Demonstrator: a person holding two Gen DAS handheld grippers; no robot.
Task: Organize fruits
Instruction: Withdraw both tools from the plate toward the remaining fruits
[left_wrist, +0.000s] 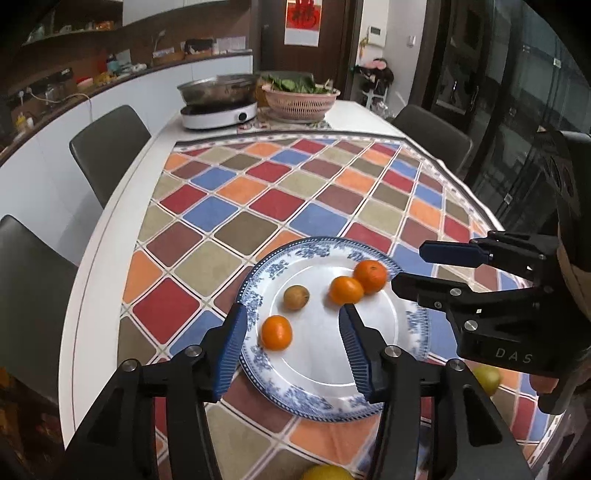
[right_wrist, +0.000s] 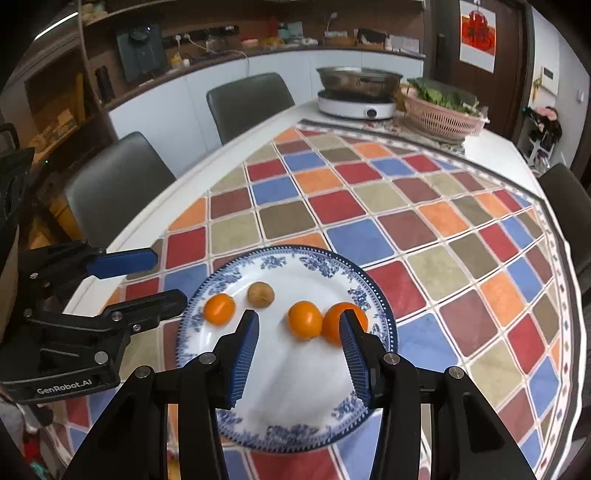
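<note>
- one blue-and-white plate is sitting low in the middle of both frames on the one checked tablecloth.
- four fruits are lying on it: three oranges and one brownish-green fruit.
- in the left wrist view one orange is sitting alone toward the plate's lower left, while two oranges are touching each other at its upper right.
- two yellow fruits are showing off the plate: one at the lower right, one at the bottom edge.
- the left gripper is hovering over the plate, jaws partly apart, gripping nothing.
- the right gripper is doing likewise, jaws parted and empty, with the right-hand orange just behind its right finger.
- writing: "das" is showing on the right gripper's body in the left view; "genrobot.ai" on the left gripper's body in the right view.
- three dark chairs are in view in each frame; one steel pot on a white cooker and one pink basket of greens are standing at the top.
</note>
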